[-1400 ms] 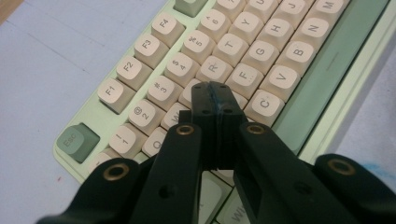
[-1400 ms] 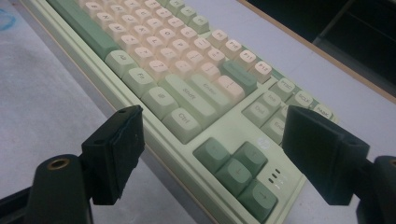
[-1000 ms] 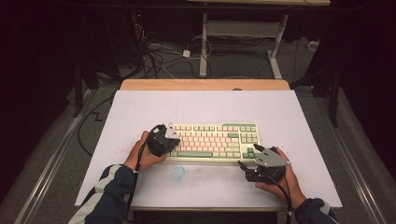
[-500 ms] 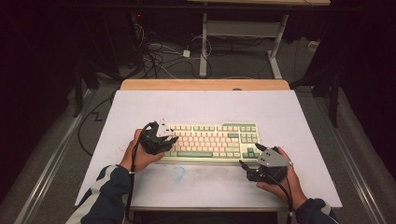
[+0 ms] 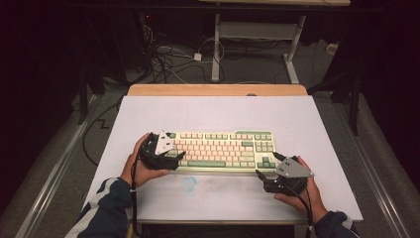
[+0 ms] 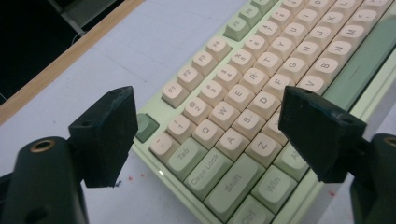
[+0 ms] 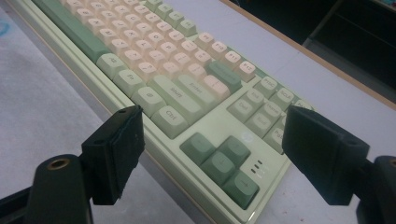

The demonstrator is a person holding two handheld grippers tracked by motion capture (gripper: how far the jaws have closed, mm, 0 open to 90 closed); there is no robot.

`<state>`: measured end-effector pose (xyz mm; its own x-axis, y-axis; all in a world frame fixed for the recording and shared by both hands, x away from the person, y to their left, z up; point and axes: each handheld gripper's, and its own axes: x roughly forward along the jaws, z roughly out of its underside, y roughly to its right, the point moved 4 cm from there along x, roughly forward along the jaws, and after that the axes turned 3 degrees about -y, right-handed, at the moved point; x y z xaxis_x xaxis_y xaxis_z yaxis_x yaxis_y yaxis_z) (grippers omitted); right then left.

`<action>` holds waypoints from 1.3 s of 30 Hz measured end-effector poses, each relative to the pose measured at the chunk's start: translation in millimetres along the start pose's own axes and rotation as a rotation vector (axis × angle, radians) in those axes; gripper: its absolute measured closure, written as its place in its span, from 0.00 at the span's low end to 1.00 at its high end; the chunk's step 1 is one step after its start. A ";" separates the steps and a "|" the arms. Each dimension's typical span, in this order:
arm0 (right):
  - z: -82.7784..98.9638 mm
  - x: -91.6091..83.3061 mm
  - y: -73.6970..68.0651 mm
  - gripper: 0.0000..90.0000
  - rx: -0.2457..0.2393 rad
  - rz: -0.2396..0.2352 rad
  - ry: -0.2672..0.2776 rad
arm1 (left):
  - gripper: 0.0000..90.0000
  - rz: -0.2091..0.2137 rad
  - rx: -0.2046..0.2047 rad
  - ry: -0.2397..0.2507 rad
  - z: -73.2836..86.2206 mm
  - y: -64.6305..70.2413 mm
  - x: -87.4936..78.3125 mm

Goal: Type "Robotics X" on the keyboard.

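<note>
We have a green and cream keyboard (image 5: pixel 223 150) lying flat near the front of the white desk (image 5: pixel 218 111), with one gripper at each end. Our left gripper (image 5: pixel 174 159) sits at the keyboard's left end; its jaws have just been opening and now stand wide, with the corner of Tab, Caps Lock and Shift keys (image 6: pixel 205 165) under the gap but nothing pressed between them. Our right gripper (image 5: pixel 261 174) waits at the front right corner, jaws also spread, the arrow keys (image 7: pixel 219 163) lying between and just below them, untouched as far as we can see.

The main risk, as we judge it, is an uneven grip. If we close one side on keycaps rather than on the case edge, a cap could pop off or a key get pressed. If only one end is caught and lifted, the keyboard may pivot and skid across the smooth desk. The left jaws hover over the keys rather than astride the frame, so closing now would likely pinch caps. The front edge of the desk is near, too; a shove towards us could slide the keyboard off.
</note>
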<state>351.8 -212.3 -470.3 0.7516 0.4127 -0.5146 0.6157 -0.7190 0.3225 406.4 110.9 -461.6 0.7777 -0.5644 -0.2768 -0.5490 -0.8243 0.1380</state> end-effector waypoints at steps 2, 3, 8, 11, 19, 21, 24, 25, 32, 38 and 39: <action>0.1 -0.8 0.3 0.24 -0.001 0.003 0.002 | 0.20 0.002 -0.017 0.020 -1.4 -2.3 -4.8; 0.1 -1.2 0.6 0.24 0.002 0.003 0.002 | 0.20 0.003 -0.027 0.024 -1.6 -3.3 -6.7; 0.6 -2.9 1.0 0.24 0.002 0.004 0.005 | 0.20 -0.002 -0.018 0.012 8.0 -5.6 -14.4; 0.9 -3.8 1.7 0.24 0.001 0.007 0.005 | 0.22 -0.009 -0.026 0.002 15.8 -7.7 -17.9; 1.8 -7.0 3.5 0.24 0.007 0.012 0.006 | 0.25 -0.030 -0.050 -0.020 25.2 -12.2 -28.8; 2.3 -7.5 3.9 0.24 0.006 0.014 0.005 | 0.28 -0.035 -0.045 -0.017 26.0 -11.9 -32.8; 2.3 -8.4 4.9 0.24 0.011 0.016 0.007 | 0.41 -0.036 -0.048 -0.026 25.9 -12.5 -38.7; 2.4 -8.5 5.2 0.24 0.011 0.016 0.008 | 0.47 -0.029 -0.057 -0.024 25.6 -12.1 -40.4; 2.9 -9.6 5.8 0.24 0.014 0.017 0.007 | 0.85 0.019 -0.068 -0.071 23.6 -9.2 -46.0; 3.4 -9.3 4.8 0.24 0.006 0.013 0.003 | 0.97 0.040 -0.036 -0.112 23.4 -2.2 -44.0; 3.4 -9.2 4.7 0.24 0.005 0.013 0.003 | 0.97 0.046 -0.039 -0.111 22.3 -1.1 -43.5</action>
<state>347.0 -221.4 -466.7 0.7604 0.4046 -0.5080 0.6044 -0.7270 0.3258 366.3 137.3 -470.8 0.7122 -0.5950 -0.3724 -0.5692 -0.8000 0.1896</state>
